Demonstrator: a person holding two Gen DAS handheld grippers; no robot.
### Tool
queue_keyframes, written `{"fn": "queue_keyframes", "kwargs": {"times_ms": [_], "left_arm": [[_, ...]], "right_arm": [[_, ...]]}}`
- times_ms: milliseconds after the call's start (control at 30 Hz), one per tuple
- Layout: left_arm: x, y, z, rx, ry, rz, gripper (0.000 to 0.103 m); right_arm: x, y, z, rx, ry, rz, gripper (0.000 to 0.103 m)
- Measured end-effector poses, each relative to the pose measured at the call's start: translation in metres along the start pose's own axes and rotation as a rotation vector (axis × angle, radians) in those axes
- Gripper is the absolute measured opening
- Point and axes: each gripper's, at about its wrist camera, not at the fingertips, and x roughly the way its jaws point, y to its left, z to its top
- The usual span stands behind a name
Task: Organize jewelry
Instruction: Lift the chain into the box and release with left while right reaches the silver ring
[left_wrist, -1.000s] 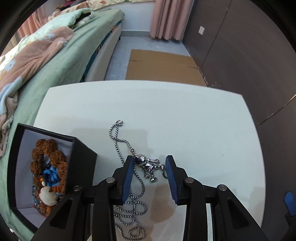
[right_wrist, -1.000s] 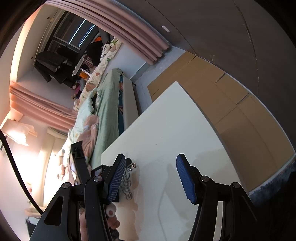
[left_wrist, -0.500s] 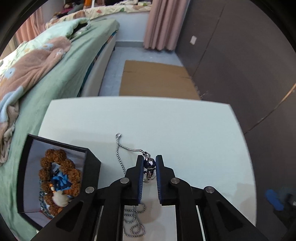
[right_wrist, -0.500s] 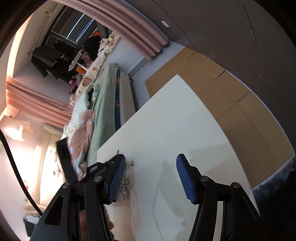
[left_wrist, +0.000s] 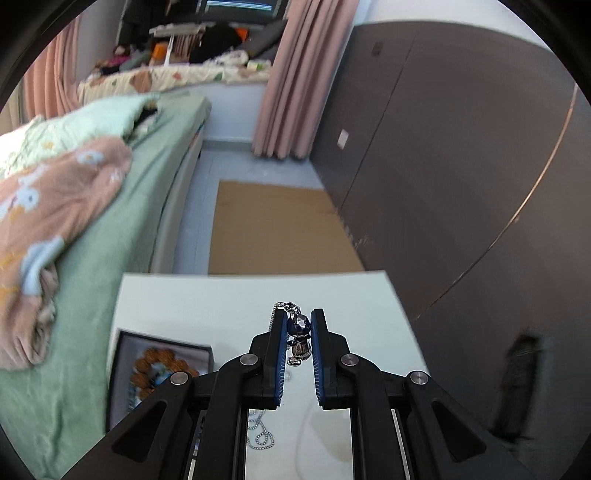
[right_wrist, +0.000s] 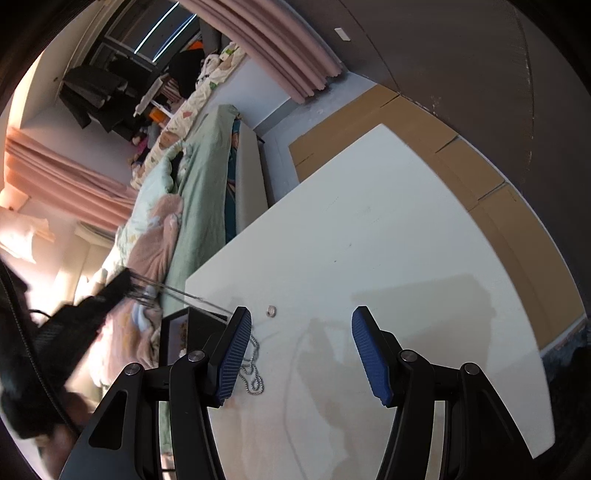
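Note:
My left gripper (left_wrist: 299, 325) is shut on the silver figure pendant (left_wrist: 300, 338) of a chain necklace and holds it lifted above the white table (left_wrist: 207, 306). The chain's tail (left_wrist: 260, 428) still trails on the table below. A black jewelry box (left_wrist: 122, 373) with a brown bead bracelet (left_wrist: 155, 363) inside stands to the lower left. In the right wrist view my right gripper (right_wrist: 301, 330) is open and empty above the table (right_wrist: 369, 251); the chain (right_wrist: 251, 369) hangs beside its left finger, and the box (right_wrist: 177, 332) is behind it. A small silver ring (right_wrist: 272, 311) lies on the table.
A bed with green and pink bedding (left_wrist: 74, 206) runs along the table's left side. Brown cardboard (left_wrist: 273, 225) covers the floor beyond the far edge. A dark wardrobe wall (left_wrist: 461, 166) stands to the right. The left arm (right_wrist: 74, 325) shows blurred at the right view's left.
My left gripper closed on the pendant, then rose and tilted up, lifting the necklace off the table. The right gripper stayed open and shifted only slightly.

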Motion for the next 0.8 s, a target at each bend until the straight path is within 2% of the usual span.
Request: {"fn": "queue_keyframes", "kwargs": {"times_ms": [133,200,267,633,800], "left_arm": [[-0.035,0.001,0.017,0.008,-0.068,-0.024,0.013],[-0.049,0.004,0.023,0.01,-0.095,-0.031,0.013],[-0.065,0.006,0.028,0.016,-0.124,-0.033,0.013],[-0.146,0.017,0.062,0.056,-0.277,-0.08,0.013],[-0.181,0.021,0.073,0.075,-0.345,-0.089,0.013]], "right_arm": [[0.014,0.013,-0.003,-0.038,0.019,-0.031,0.056],[0.02,0.019,-0.004,-0.063,0.033,-0.036,0.048],[0.028,0.025,-0.005,-0.083,0.052,-0.041,0.046],[0.05,0.042,-0.01,-0.122,0.09,-0.09,0.044],[0.059,0.052,-0.009,-0.149,0.091,-0.114,0.04]]}}
